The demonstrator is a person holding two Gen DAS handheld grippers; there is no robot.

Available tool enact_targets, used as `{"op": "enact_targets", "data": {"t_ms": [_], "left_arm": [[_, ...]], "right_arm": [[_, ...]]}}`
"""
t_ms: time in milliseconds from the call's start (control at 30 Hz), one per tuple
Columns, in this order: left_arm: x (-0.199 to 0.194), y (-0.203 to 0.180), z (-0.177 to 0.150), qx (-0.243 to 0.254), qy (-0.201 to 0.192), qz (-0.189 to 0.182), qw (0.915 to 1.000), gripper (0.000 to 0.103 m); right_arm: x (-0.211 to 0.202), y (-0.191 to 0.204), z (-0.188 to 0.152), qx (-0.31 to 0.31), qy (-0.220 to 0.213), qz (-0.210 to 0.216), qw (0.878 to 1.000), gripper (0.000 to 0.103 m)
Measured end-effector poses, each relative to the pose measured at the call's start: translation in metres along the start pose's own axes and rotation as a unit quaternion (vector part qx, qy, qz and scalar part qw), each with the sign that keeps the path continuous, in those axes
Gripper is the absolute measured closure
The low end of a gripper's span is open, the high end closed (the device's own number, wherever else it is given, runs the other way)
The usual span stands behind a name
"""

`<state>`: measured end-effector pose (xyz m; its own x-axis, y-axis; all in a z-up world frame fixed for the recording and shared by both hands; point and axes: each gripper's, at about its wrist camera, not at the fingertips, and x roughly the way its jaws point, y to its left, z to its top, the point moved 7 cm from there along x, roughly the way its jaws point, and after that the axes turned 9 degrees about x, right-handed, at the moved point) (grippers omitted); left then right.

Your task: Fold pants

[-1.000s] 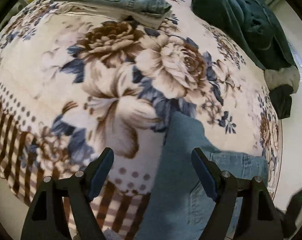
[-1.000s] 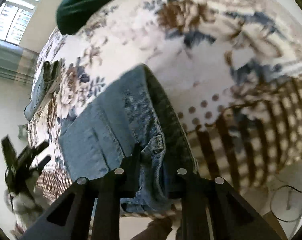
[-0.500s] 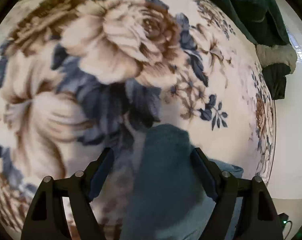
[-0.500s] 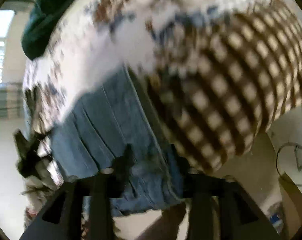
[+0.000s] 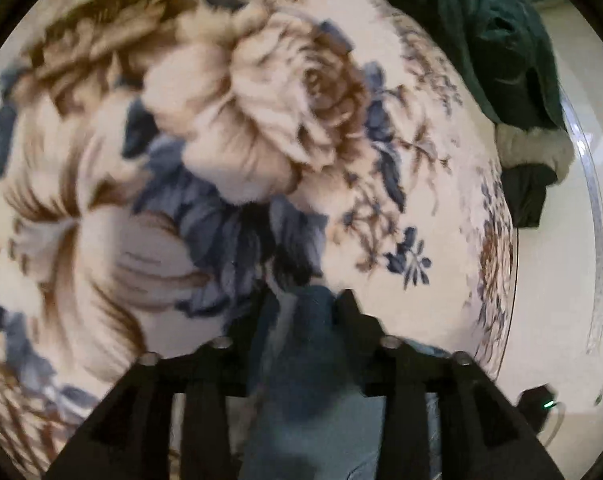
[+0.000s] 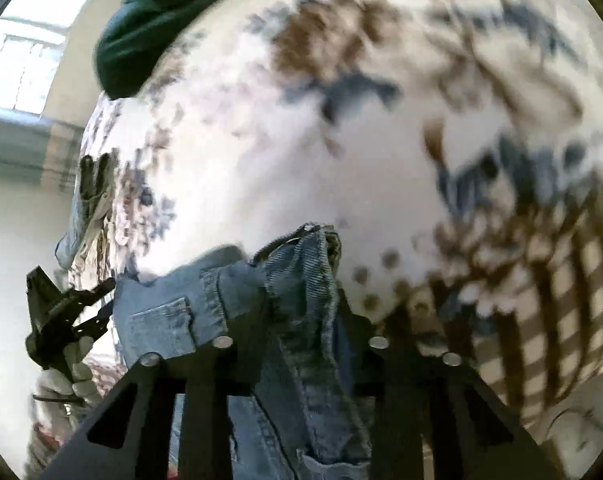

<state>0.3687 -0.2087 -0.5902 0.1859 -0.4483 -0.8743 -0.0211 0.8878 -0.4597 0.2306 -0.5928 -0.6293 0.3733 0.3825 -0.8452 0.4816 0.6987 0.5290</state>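
Observation:
The blue denim pants [image 6: 301, 304] lie on a floral blanket [image 5: 261, 140]. My left gripper [image 5: 304, 304] is shut on a fold of the pants [image 5: 305, 360], which bunches up between its black fingers. My right gripper [image 6: 301, 300] is shut on another thick denim edge, with a pocket [image 6: 161, 328] showing to its left. The left gripper [image 6: 61, 312] with a gloved hand also shows at the left edge of the right wrist view. Both views are blurred.
A dark green coat with a white fur cuff [image 5: 501, 60] lies at the blanket's far right edge, and shows in the right wrist view [image 6: 149, 20]. Other folded clothes [image 6: 89, 208] lie at the far side. The blanket's checked border [image 6: 541, 300] hangs off the bed edge.
My left gripper moved forward over the pants and closed on the fold; it was open before. My right gripper stayed shut on the denim and lifted it over the blanket.

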Motion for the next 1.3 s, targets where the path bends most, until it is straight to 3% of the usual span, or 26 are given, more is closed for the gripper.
{"op": "enact_targets", "data": {"t_ms": [33,67,200,367,400,467,500,533,567,633,700,733,767,800,833,900,933,967,1000,1033,1067,1167,1267,1300], "left_arm": [[-0.007,-0.003,-0.001,0.007,-0.006,-0.001,1.0,0.026],[-0.009,-0.005,-0.002,0.009,-0.011,-0.004,0.9999,0.015],[-0.014,-0.012,-0.002,0.014,-0.029,-0.017,0.9993,0.015],[0.015,-0.018,-0.006,0.016,0.001,-0.012,0.9998,0.015],[0.022,-0.018,-0.009,0.02,0.01,-0.008,0.9997,0.015],[0.035,-0.019,-0.013,0.038,0.022,0.01,0.999,0.016],[0.039,-0.018,-0.013,0.046,0.019,0.021,0.9985,0.021],[0.041,-0.016,-0.013,0.053,0.012,0.029,0.9981,0.047],[0.043,-0.013,-0.012,0.056,0.007,0.025,0.9981,0.068],[0.042,-0.007,-0.008,0.035,0.003,0.009,0.9993,0.075],[0.038,0.005,-0.003,-0.013,-0.002,-0.014,0.9998,0.076],[0.034,0.013,0.0,-0.05,-0.004,-0.036,0.9981,0.075],[0.03,0.018,0.001,-0.074,-0.003,-0.046,0.9962,0.075],[0.026,0.022,0.001,-0.09,0.0,-0.053,0.9945,0.075],[0.019,0.024,-0.001,-0.097,0.003,-0.051,0.994,0.07],[0.003,0.021,-0.006,-0.072,-0.005,-0.024,0.9971,0.05],[-0.007,0.017,-0.01,-0.049,-0.013,-0.002,0.9987,0.03],[-0.02,0.01,-0.017,-0.017,-0.026,0.018,0.9994,0.016],[-0.026,0.007,-0.021,-0.002,-0.031,0.021,0.9993,0.014],[-0.032,0.003,-0.029,0.016,-0.031,0.026,0.9991,0.014],[-0.036,0.0,-0.038,0.034,-0.024,0.035,0.9985,0.013],[-0.038,0.002,-0.062,0.058,-0.003,0.068,0.996,0.013],[-0.032,0.002,-0.084,0.063,0.016,0.07,0.9955,0.013],[-0.029,0.001,-0.092,0.064,0.024,0.06,0.9959,0.013]], "right_arm": [[-0.011,0.009,0.002,-0.014,-0.018,0.001,1.0,0.087],[-0.018,0.015,0.008,-0.019,-0.031,-0.003,0.999,0.087],[-0.021,0.016,0.019,-0.032,-0.043,-0.024,0.998,0.087],[-0.035,0.012,0.025,-0.023,-0.068,-0.015,0.997,0.086],[-0.033,0.009,0.025,-0.018,-0.063,-0.014,0.998,0.085],[-0.013,-0.009,0.024,0.007,-0.012,-0.031,0.999,0.084],[-0.009,-0.021,0.022,0.025,0.004,-0.046,0.999,0.084],[-0.01,-0.031,0.021,0.041,0.011,-0.049,0.998,0.082],[-0.018,-0.04,0.018,0.067,0.012,-0.025,0.997,0.081],[-0.033,-0.05,0.009,0.099,0.009,0.003,0.995,0.08],[-0.049,-0.058,-0.008,0.113,0.012,0.012,0.993,0.072],[-0.053,-0.061,-0.017,0.121,0.016,0.016,0.992,0.052],[-0.056,-0.064,-0.029,0.132,0.021,0.022,0.991,0.037],[-0.058,-0.068,-0.042,0.145,0.027,0.028,0.989,0.036],[-0.057,-0.071,-0.053,0.156,0.035,0.029,0.987,0.036],[-0.05,-0.083,-0.08,0.196,0.063,0.025,0.978,0.036],[-0.046,-0.086,-0.089,0.212,0.071,0.024,0.974,0.036],[-0.041,-0.089,-0.098,0.23,0.08,0.031,0.969,0.036],[-0.034,-0.09,-0.105,0.243,0.084,0.048,0.965,0.036],[-0.03,-0.091,-0.109,0.251,0.081,0.058,0.963,0.04],[-0.027,-0.092,-0.112,0.261,0.069,0.072,0.96,0.059],[-0.026,-0.085,-0.113,0.241,0.029,0.044,0.969,0.08],[-0.043,-0.075,-0.115,0.233,-0.019,0.079,0.969,0.086],[-0.047,-0.082,-0.119,0.235,-0.029,0.073,0.969,0.086]]}}
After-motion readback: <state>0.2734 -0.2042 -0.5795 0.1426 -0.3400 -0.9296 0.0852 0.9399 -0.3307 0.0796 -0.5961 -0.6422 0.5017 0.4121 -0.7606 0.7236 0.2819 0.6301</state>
